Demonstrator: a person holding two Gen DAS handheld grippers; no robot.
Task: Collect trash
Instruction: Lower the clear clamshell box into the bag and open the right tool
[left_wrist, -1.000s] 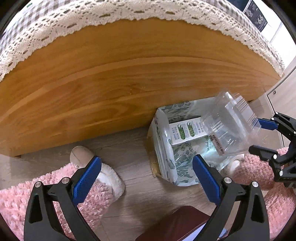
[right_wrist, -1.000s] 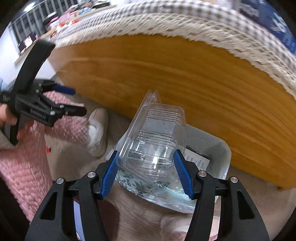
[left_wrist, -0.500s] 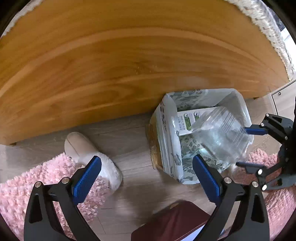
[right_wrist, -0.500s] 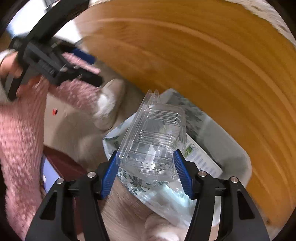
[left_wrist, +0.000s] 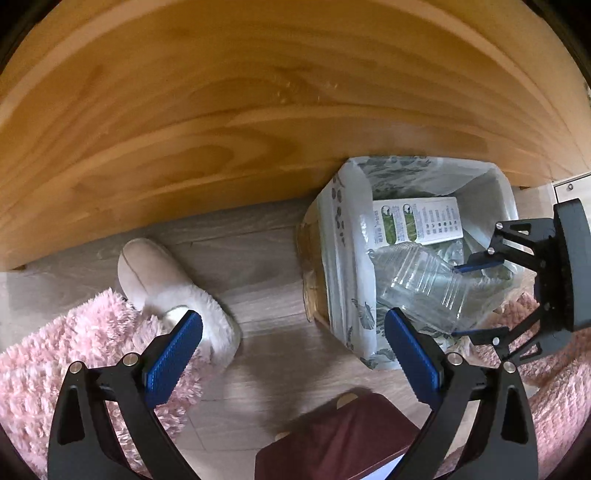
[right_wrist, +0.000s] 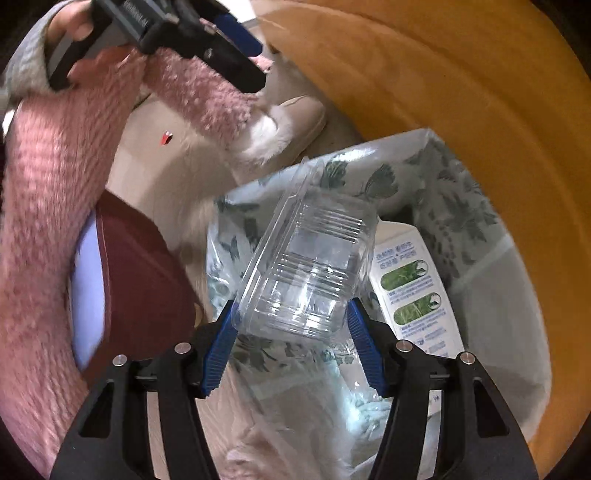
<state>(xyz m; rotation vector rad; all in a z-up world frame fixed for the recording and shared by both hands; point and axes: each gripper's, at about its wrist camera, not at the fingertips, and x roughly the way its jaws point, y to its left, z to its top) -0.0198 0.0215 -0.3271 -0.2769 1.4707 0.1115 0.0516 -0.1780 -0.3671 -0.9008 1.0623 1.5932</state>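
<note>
- Trash bin (left_wrist: 334, 236): rectangular, lined with a pale bag printed with grey-green leaves and butterflies (right_wrist: 424, 177); it stands on the floor against the wooden panel.
- Contents: a white carton with green pictures and small print (left_wrist: 417, 219) lies inside against the far wall of the liner. Crumpled clear film lies low in the bag, seen in the right wrist view; what it is cannot be told.
- Clear plastic clamshell box (right_wrist: 310, 266): empty, ribbed, lid shut, tilted with one corner upward. It sits within the mouth of the bin, just above and partly over the carton.
- Right gripper (right_wrist: 291, 332): blue pads pressed on both lower sides of the clamshell box, jaws at a middling width, box firmly held. In the left wrist view the same gripper (left_wrist: 461, 299) enters from the right edge, its fingers inside the bin's rim.
- Left gripper (left_wrist: 291, 354): jaws spread wide, nothing between the pads; it points down at bare floor beside the bin, apart from it.
- Floor (left_wrist: 236, 266): grey wood-look boards.
- Wooden panel (left_wrist: 258, 92): broad, warm-toned, grain visible, rising behind the bin.
- Person: pink fleecy trouser legs (left_wrist: 55, 354) and a cream fur-lined slipper (left_wrist: 159, 280) left of the bin.
- Dark red object with a pale face (right_wrist: 122, 284) near the bin's near side; identity unclear.
</note>
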